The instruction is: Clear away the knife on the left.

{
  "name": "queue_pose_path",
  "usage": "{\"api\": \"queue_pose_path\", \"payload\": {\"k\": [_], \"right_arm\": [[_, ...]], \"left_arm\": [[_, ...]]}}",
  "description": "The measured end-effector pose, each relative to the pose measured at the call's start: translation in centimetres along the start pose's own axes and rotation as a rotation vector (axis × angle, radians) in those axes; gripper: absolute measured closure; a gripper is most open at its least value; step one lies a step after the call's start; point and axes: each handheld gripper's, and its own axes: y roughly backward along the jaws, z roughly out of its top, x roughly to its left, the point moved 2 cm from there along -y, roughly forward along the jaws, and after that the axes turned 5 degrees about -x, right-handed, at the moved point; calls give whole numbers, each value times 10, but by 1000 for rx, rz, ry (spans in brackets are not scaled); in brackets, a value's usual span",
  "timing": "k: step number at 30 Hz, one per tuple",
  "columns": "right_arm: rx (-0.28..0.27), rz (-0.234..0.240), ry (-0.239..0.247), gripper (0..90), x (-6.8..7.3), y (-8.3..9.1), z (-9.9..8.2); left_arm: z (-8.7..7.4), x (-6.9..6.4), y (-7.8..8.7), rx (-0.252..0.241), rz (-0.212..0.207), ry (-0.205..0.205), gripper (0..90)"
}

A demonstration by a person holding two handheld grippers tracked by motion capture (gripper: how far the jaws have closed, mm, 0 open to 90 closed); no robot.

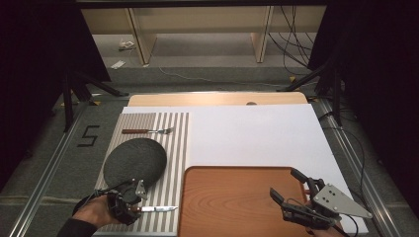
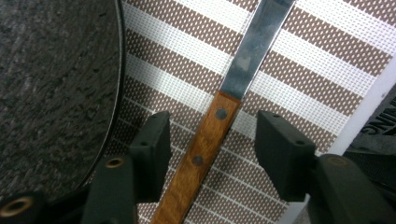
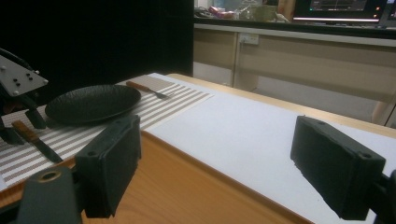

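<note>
**Knife straddled, not yet gripped**

White table, striped mat at left. Left gripper spread astride knife handle, near mat edge, beside dark plate. Right gripper spread, empty, over wooden tray. Likely to twist or slip free if pinched off-centre; blade could scrape plate.

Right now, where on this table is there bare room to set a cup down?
The wooden tray is bare apart from the open right gripper above its right edge. The white sheet between tray and striped placemat is free. The placemat is crowded: fork, black plate, knife between the open left gripper.
</note>
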Motion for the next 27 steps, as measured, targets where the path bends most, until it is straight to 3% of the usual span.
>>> {"api": "queue_pose_path", "payload": {"k": [7,12,16,27], "right_arm": [[3,0,2,173,0,0,0],[5,-2,2,173,0,0,0],[7,-1,3,173,0,0,0],[9,1,3,173,1,-1,-1]], "left_arm": [[0,1,0,10,-13,-5,620],[0,2,-1,8,-19,-19,656],[2,0,-1,28,-46,-15,747],[2,0,0,18,-41,-46,767]]}}
